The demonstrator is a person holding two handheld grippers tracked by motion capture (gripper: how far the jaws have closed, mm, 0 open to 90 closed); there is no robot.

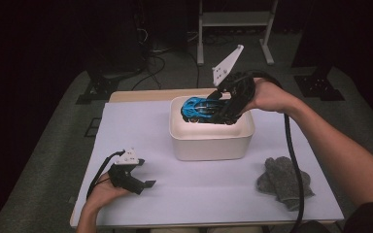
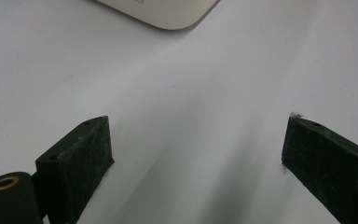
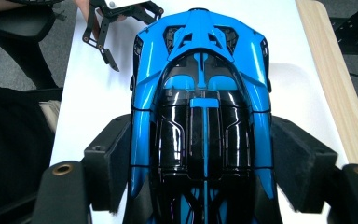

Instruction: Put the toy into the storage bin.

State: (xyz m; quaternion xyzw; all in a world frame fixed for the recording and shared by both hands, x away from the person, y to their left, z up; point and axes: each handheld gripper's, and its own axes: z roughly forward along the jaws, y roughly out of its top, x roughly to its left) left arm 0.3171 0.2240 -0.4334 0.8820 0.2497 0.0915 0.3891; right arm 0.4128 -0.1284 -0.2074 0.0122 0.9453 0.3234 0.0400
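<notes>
A blue and black toy car [image 1: 199, 108] hangs over the opening of a white bin [image 1: 209, 145] at the table's middle back. My right gripper [image 1: 222, 110] is shut on it from the right. In the right gripper view its pads [image 3: 113, 156] press both flanks of the toy car [image 3: 200, 70], with the right gripper [image 3: 200, 120] around the car's middle. My left gripper [image 1: 144, 186] rests in a hand near the front left of the table. In its own view the left gripper [image 2: 198, 122] stands open over bare white surface, nothing between its fingers.
A grey knitted glove [image 1: 284, 182] lies at the front right of the white tabletop [image 1: 141, 131]. A rounded corner of the bin [image 2: 168, 11] shows ahead of the left gripper. The right gripper's cable [image 1: 294, 160] trails across the table's right side.
</notes>
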